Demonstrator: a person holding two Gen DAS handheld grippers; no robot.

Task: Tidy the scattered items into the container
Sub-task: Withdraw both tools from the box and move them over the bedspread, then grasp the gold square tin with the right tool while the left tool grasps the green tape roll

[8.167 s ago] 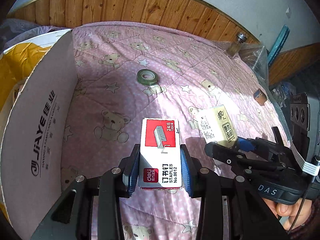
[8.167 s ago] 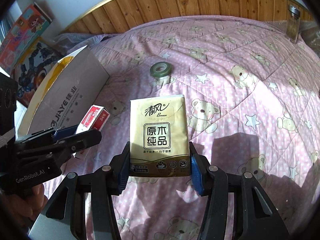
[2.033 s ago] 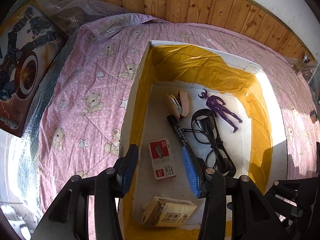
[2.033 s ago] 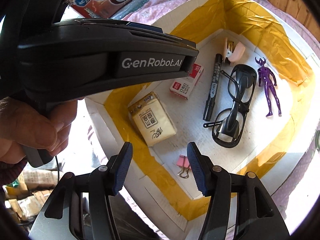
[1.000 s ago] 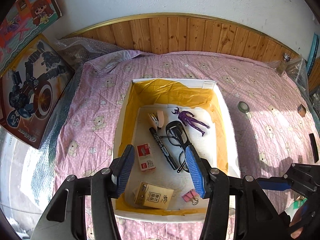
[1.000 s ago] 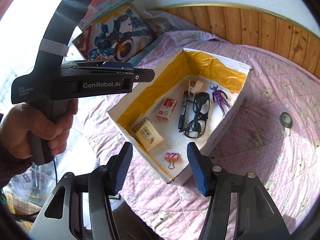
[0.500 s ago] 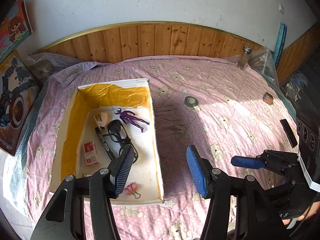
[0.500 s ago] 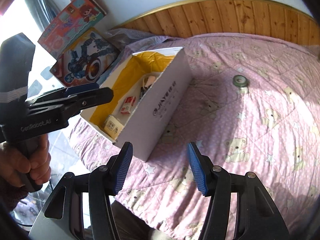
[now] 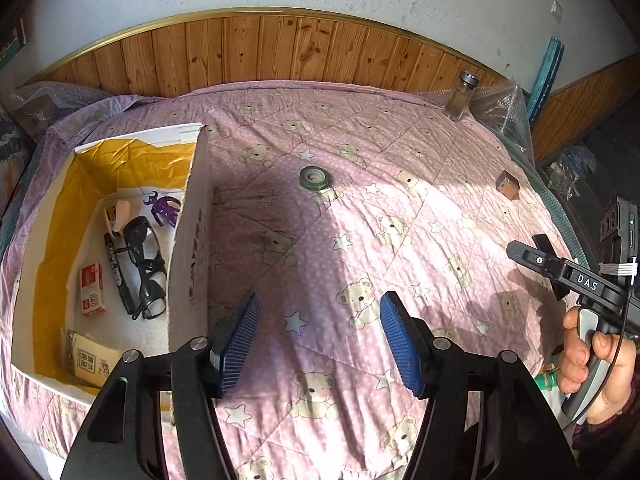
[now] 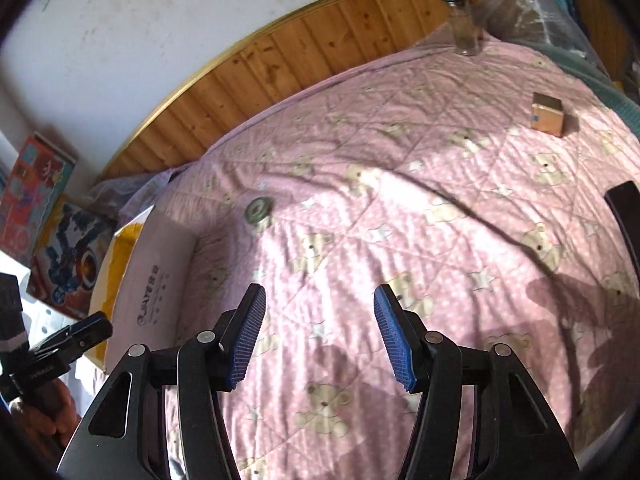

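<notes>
Tongs first: left gripper [image 9: 318, 340] and right gripper [image 10: 316, 336] both gape wide w/ nothing between the pads, over bare quilt [image 9: 360, 248]. Box [image 9: 192, 216] sits just left of the left gripper. Farther on, tape roll [image 9: 313, 176] lies flat, ahead, slightly left of centre, no long axis. Left looks nearer, probably. Small cube [image 10: 547, 119] far right.

Both wrist cameras look down from well above the pink quilt [image 9: 360, 220], facing the wooden headboard [image 9: 280, 52] at twelve o'clock. The left view sits nearer the white box [image 9: 192, 240], seeing inside it at nine o'clock. The right view, tilted, shows that box's outer wall [image 10: 152, 292] at eight o'clock. Both share the tape roll [image 9: 315, 177], glass jar [image 10: 460, 20] and small brown cube [image 10: 547, 119].
</notes>
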